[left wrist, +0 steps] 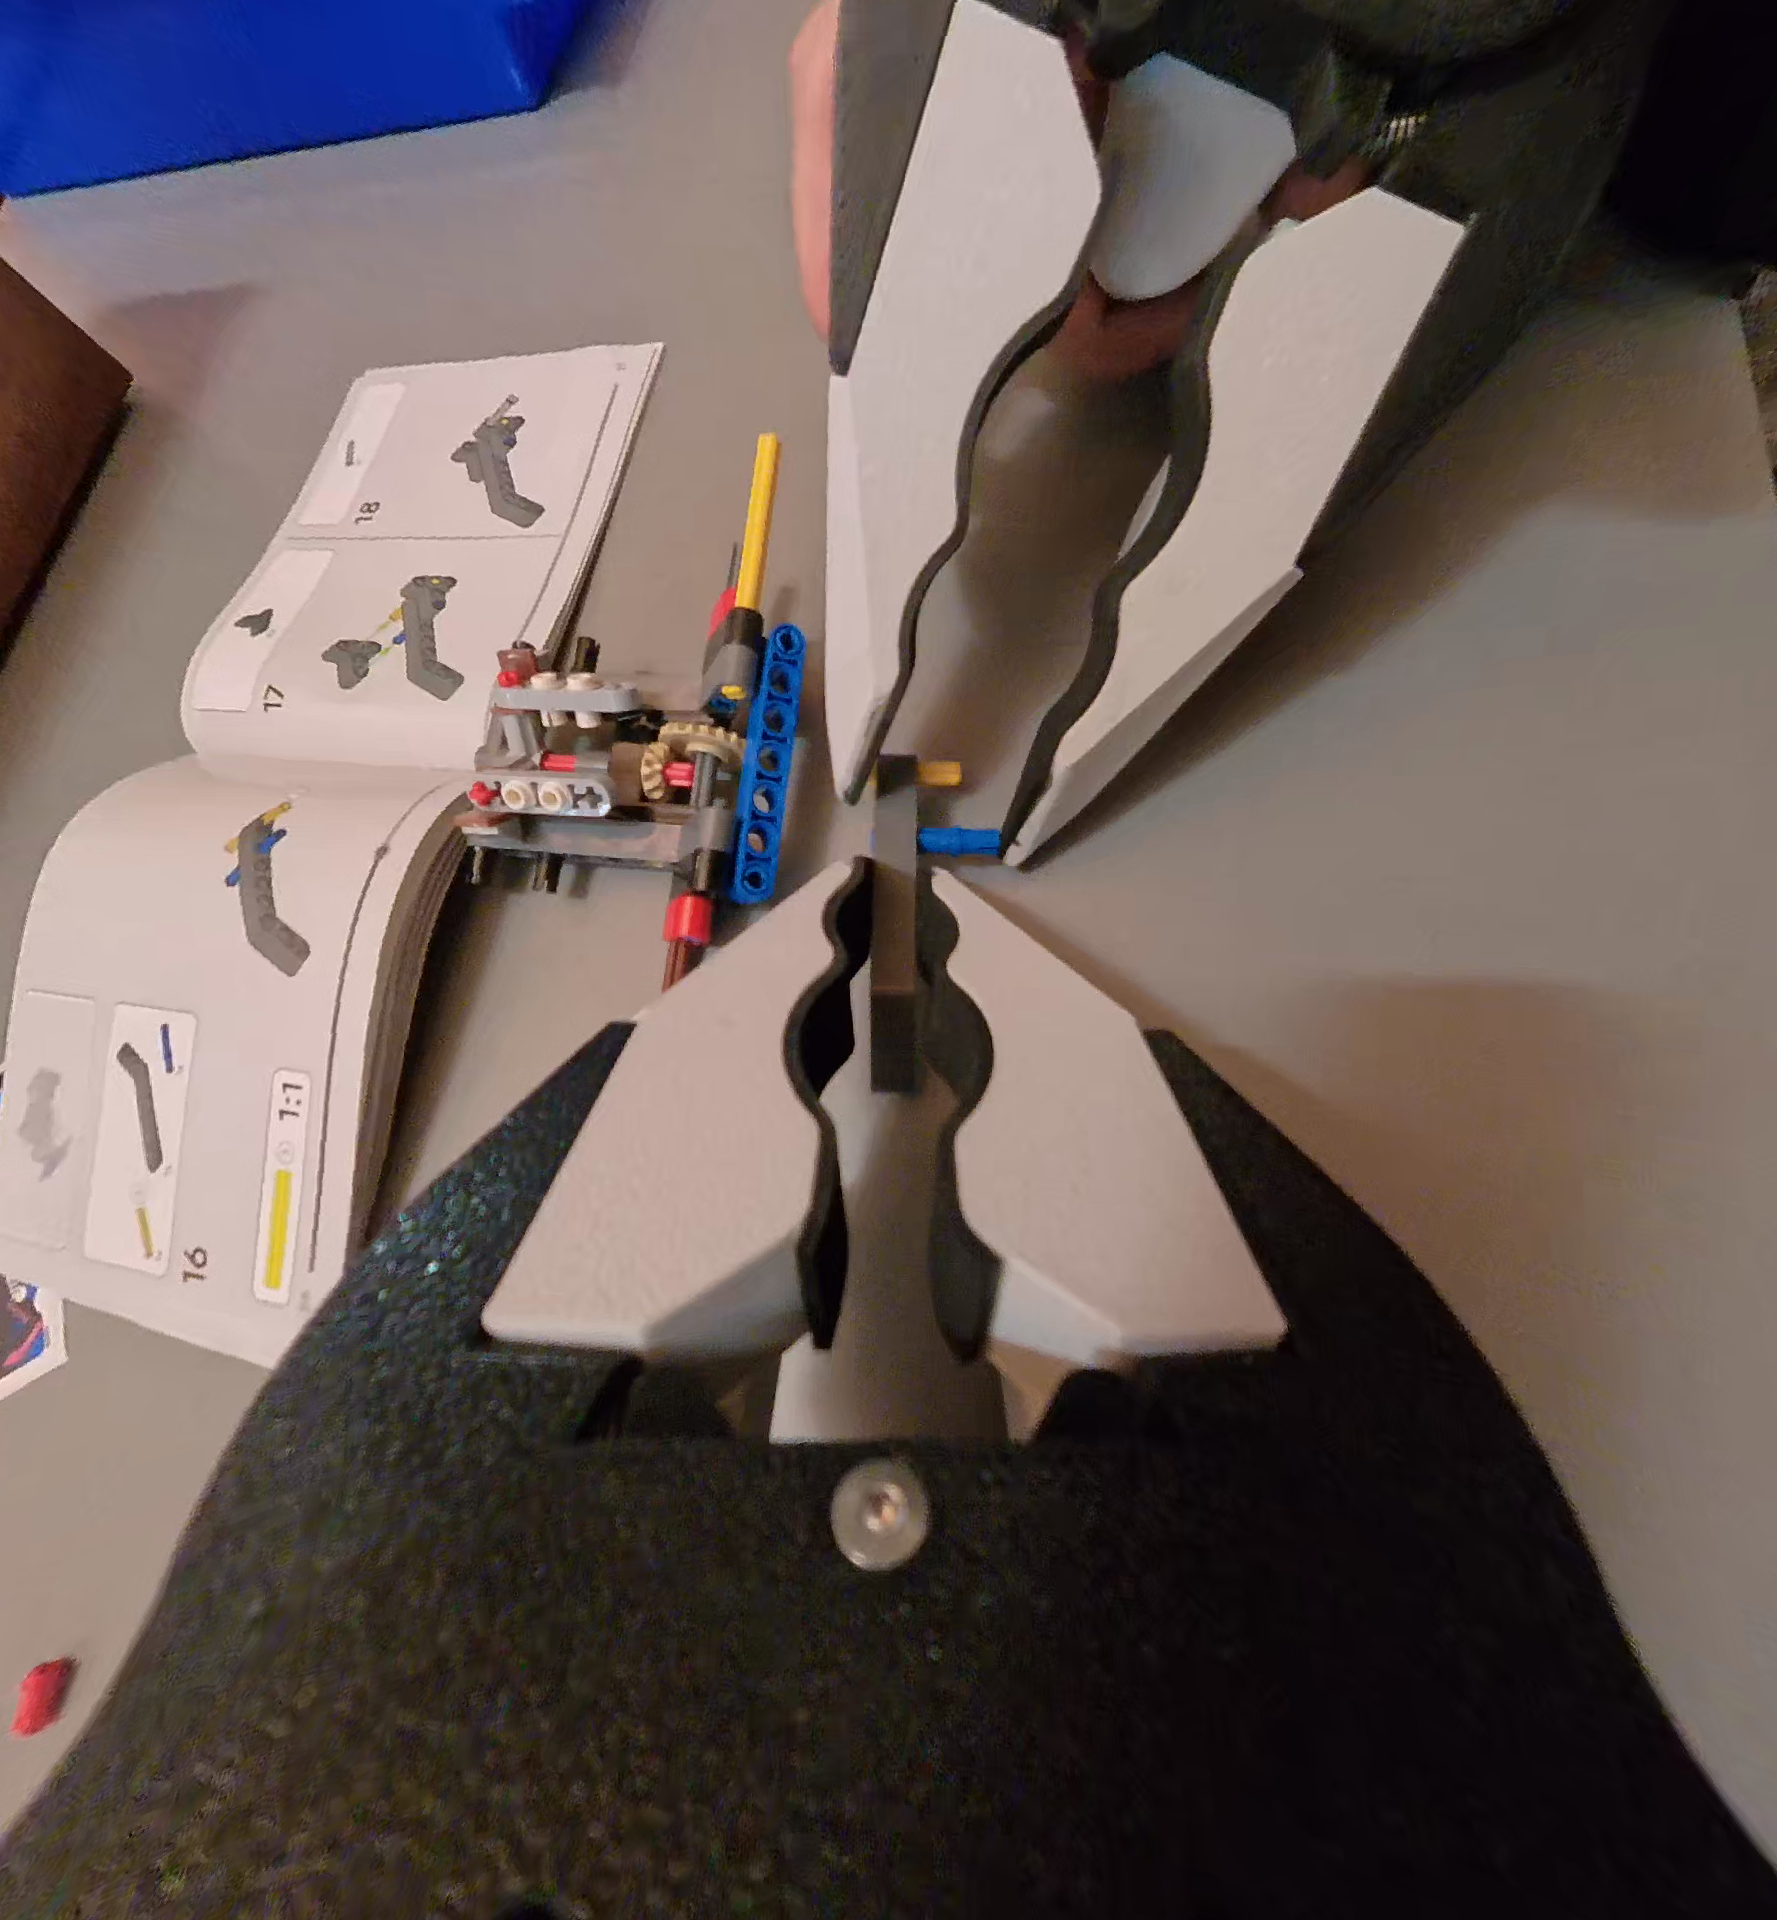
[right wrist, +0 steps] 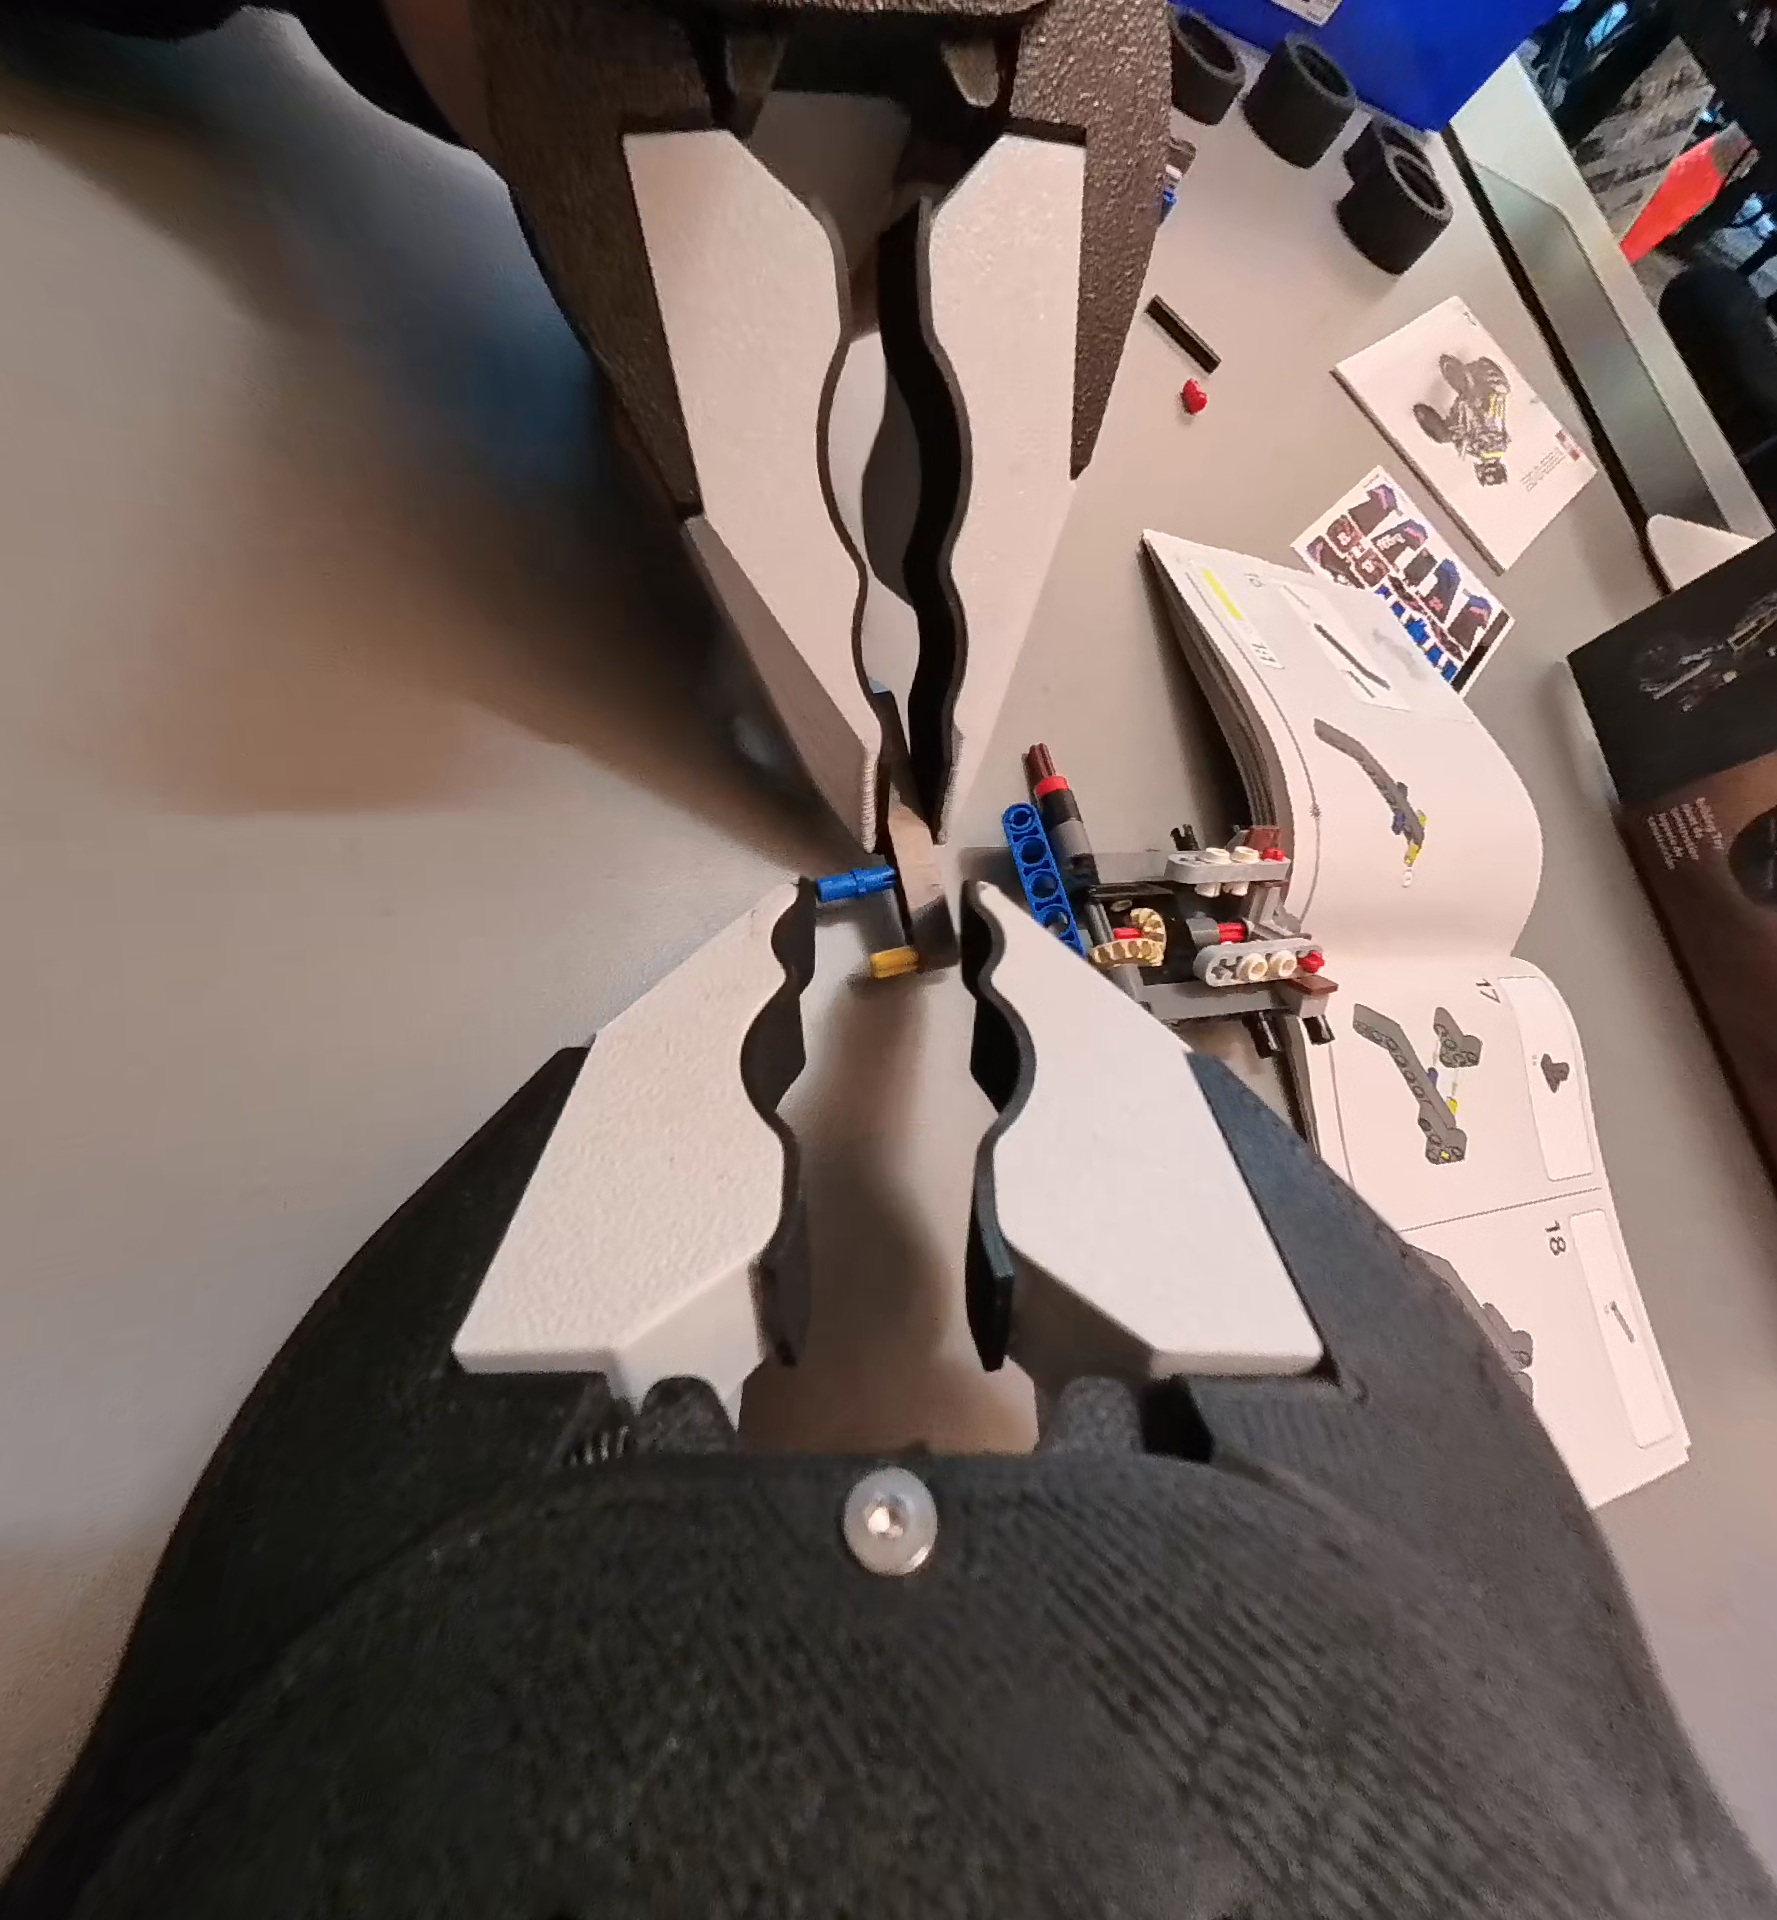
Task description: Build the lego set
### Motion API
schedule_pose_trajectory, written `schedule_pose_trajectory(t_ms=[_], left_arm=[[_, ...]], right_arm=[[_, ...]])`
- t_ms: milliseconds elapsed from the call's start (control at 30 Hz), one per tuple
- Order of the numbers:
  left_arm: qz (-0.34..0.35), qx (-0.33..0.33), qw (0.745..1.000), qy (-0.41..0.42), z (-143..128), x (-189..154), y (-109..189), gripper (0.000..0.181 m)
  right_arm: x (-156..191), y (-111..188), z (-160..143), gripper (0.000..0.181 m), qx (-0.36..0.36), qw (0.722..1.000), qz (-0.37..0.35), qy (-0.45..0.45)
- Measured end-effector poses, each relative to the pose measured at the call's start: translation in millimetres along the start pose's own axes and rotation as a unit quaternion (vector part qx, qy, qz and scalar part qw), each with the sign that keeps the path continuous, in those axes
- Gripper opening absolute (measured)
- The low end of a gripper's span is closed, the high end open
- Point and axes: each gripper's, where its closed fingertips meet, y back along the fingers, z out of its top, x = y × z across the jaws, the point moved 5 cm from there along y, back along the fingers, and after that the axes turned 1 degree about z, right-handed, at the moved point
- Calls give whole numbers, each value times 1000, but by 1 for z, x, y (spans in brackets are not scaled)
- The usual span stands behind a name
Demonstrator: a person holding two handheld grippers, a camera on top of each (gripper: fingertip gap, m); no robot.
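Between your two grippers, a black beam with two pins hangs over the table, and either pin could slip.

From the left wrist view, your left gripper [left wrist: 889, 883] is clamped narrow on the black beam [left wrist: 894, 935]; the blue pin [left wrist: 957, 840] and yellow pin [left wrist: 938, 772] stick out sideways, and the right gripper [left wrist: 931, 821] brackets them with its jaws spread. Squeeze off-centre and you could twist the beam out of that thin grip. From the right wrist view, your right gripper [right wrist: 884, 899] stands wide around the blue pin [right wrist: 853, 884] and yellow pin [right wrist: 894, 961], one tip just beside the blue one; I judge a skewed push could pop it loose. Close by, the half-built chassis [right wrist: 1175, 925] rests against the instruction booklet [right wrist: 1383, 883], so a stray swing could knock it.
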Motion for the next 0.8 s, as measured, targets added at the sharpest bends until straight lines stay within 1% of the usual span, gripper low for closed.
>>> schedule_pose_trajectory(t_ms=[200,367,567,800], left_arm=[[1,-4,1000,-25,1,-1,1,6],[-4,-5,998,-63,3,-2,1,5],[-8,-14,998,-53,1,-2,1,5],[-12,-9,999,-47,0,-3,0,5]], right_arm=[[2,0,0,24,0,1000,6,4],[3,0,0,23,-2,1000,16,10],[3,-1,0,23,2,1000,19,5],[5,-2,0,23,11,1000,21,9]])
